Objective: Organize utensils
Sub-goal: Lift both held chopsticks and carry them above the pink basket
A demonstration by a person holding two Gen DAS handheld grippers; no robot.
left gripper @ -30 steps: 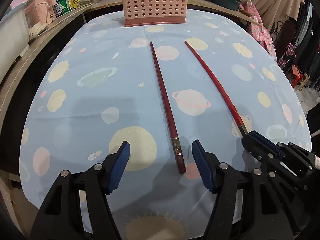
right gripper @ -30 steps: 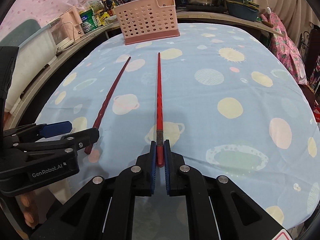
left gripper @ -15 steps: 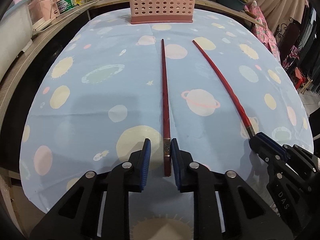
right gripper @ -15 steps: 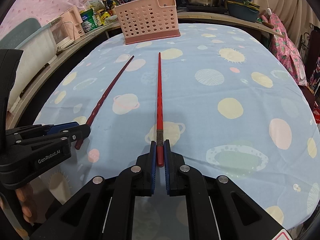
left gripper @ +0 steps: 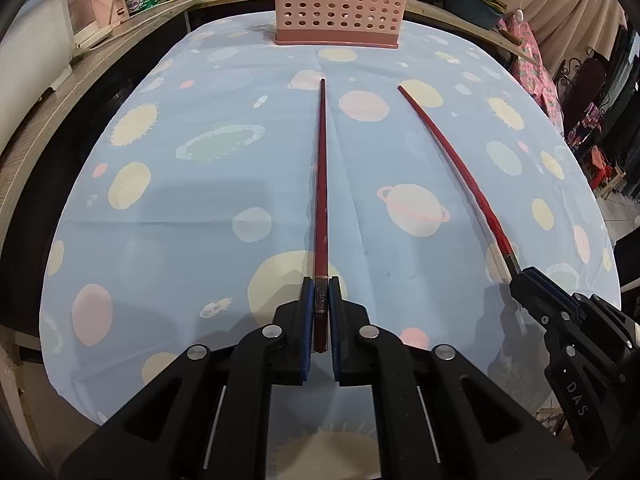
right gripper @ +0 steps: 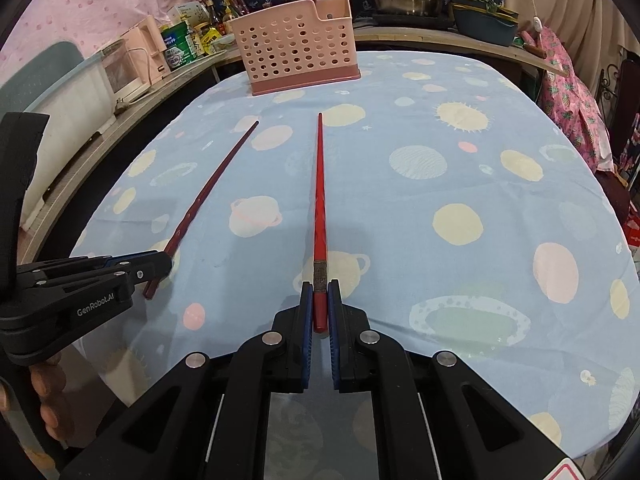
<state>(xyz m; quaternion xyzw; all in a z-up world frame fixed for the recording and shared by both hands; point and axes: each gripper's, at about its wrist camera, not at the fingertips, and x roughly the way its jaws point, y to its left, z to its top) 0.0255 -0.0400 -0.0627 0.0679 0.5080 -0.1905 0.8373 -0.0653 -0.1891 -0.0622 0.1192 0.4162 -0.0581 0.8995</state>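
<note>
Two long red chopsticks (left gripper: 320, 184) (right gripper: 319, 200) are each pinched at the thick end by tight jaws, ready for the pink holey basket (right gripper: 294, 46).

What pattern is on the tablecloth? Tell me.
The tablecloth is light blue with pastel planets, suns and stars; the right wrist view shows it best.

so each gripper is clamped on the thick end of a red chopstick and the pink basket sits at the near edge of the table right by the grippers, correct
Not quite. The grips are as you say, left gripper and right gripper each on a chopstick, but both wrist views show the pink basket at the far edge, beyond the chopstick tips.
</note>
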